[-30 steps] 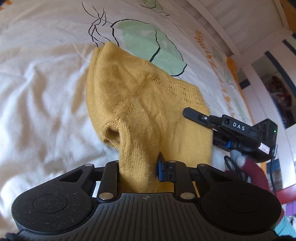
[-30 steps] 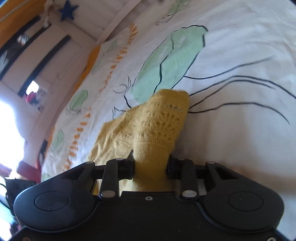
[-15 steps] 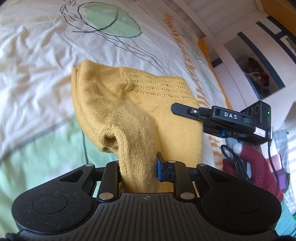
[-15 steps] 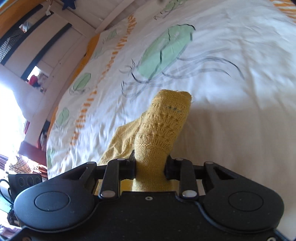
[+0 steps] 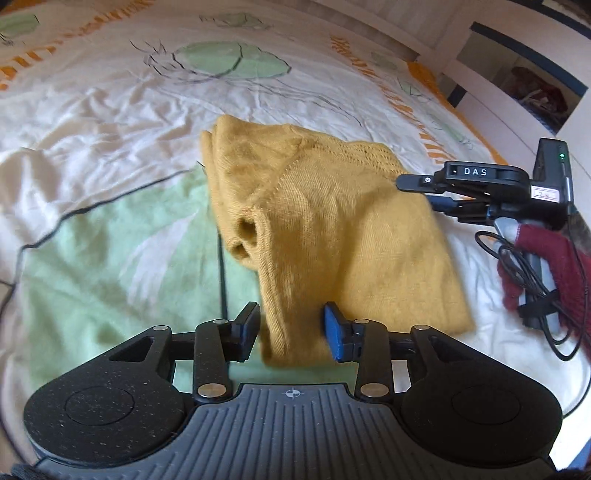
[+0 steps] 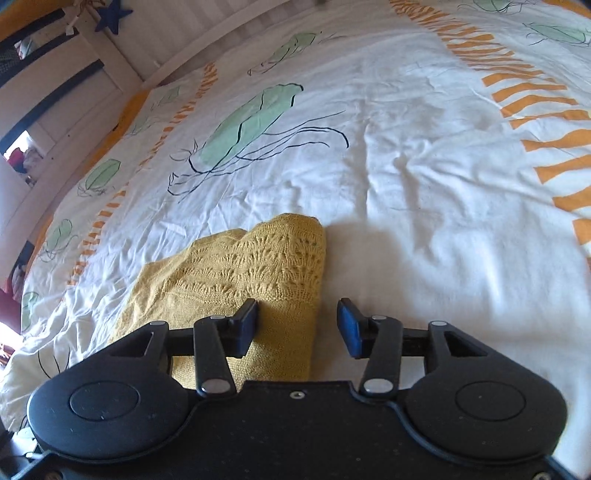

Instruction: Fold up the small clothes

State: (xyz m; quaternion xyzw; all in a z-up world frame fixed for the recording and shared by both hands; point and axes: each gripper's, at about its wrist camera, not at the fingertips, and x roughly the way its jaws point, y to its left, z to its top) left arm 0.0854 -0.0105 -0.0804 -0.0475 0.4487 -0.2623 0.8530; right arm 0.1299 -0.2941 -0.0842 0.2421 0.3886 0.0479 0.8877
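Mustard knit sweater, right tool marked "DAS"

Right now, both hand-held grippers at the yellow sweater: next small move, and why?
Probably draw both back clear of the yellow sweater. It lies folded on the duvet, and the left hand-held gripper and right hand-held gripper have just been opening, with knit between the pads but no longer pinched.

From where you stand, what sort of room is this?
Probably a child's bedroom: the yellow sweater lies on a bed cover printed with green jellyfish, and a blue star hangs by white shelves.
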